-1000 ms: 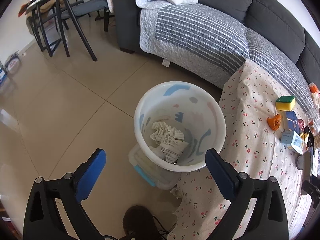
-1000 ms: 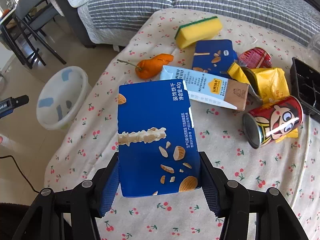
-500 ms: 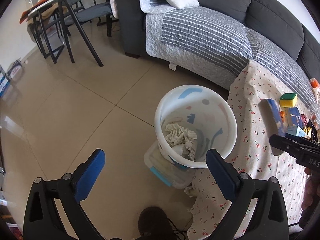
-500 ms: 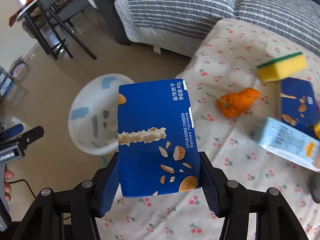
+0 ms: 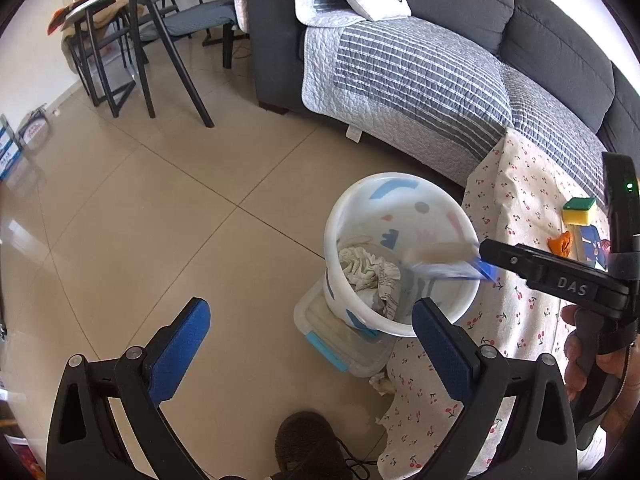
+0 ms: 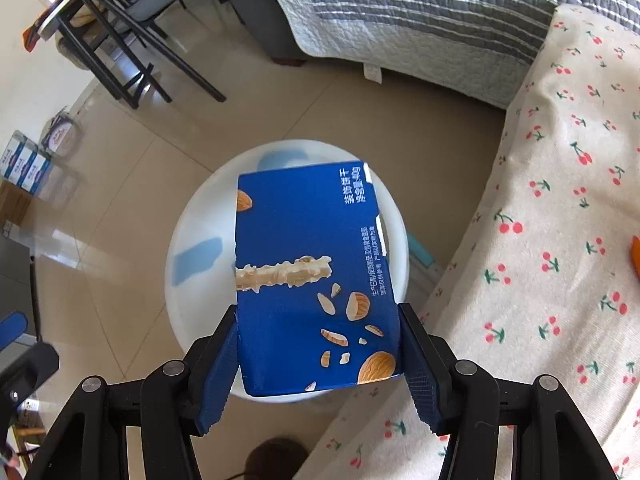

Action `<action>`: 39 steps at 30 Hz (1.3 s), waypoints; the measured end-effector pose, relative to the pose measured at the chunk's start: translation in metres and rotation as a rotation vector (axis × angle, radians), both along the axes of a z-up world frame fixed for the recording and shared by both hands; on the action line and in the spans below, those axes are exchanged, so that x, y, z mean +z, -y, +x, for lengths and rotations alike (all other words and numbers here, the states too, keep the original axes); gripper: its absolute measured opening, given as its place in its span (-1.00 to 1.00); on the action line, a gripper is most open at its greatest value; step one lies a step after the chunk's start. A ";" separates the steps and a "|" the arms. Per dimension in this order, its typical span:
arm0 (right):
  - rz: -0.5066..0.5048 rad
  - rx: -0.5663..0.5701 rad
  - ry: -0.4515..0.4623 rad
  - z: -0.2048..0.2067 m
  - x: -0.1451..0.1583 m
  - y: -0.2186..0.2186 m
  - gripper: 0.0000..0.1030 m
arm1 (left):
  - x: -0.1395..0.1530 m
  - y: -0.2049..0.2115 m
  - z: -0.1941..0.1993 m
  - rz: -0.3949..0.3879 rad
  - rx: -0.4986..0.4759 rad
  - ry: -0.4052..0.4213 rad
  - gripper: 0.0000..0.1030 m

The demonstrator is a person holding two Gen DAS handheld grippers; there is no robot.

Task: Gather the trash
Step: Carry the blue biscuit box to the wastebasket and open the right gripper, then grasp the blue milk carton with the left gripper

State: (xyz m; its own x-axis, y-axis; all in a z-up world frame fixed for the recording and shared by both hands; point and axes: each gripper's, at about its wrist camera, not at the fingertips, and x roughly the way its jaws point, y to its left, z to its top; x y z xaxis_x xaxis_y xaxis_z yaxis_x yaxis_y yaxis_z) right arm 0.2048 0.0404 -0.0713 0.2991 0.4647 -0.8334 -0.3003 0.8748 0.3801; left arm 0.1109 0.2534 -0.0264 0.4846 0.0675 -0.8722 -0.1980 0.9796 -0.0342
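Observation:
My right gripper (image 6: 318, 354) is shut on a blue almond-biscuit box (image 6: 310, 276) and holds it right over the white trash bin (image 6: 192, 248). In the left wrist view the box (image 5: 444, 262) shows blurred above the bin (image 5: 400, 200), which holds crumpled paper (image 5: 366, 270). The right gripper (image 5: 490, 260) reaches in from the right there. My left gripper (image 5: 308, 340) is open and empty, above the floor just left of the bin.
A table with a cherry-print cloth (image 5: 516, 184) stands right of the bin, with a yellow-green sponge (image 5: 579, 210) and an orange peel (image 5: 560, 243) on it. A clear lidded box (image 5: 340, 344) sits under the bin. A grey sofa (image 5: 440, 60) is behind; chairs (image 5: 168, 40) at far left.
My right gripper has carried the blue box from over the table leftward to above the bin. The left gripper has shifted left, so the bin sits further right in its view.

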 end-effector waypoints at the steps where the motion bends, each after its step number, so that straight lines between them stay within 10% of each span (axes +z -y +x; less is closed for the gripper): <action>1: -0.005 -0.002 0.011 0.000 0.002 0.000 0.28 | 0.000 0.001 0.000 -0.001 -0.003 0.000 0.98; 3: -0.009 -0.008 0.026 -0.002 0.007 0.001 0.56 | 0.001 0.004 0.001 0.000 -0.009 0.001 0.98; 16: -0.073 -0.100 0.102 -0.056 0.046 0.108 0.59 | 0.007 0.064 0.002 -0.002 -0.119 -0.003 0.98; 39: -0.226 -0.470 0.053 -0.142 0.059 0.366 0.65 | -0.003 0.305 0.040 0.037 -0.444 -0.042 0.98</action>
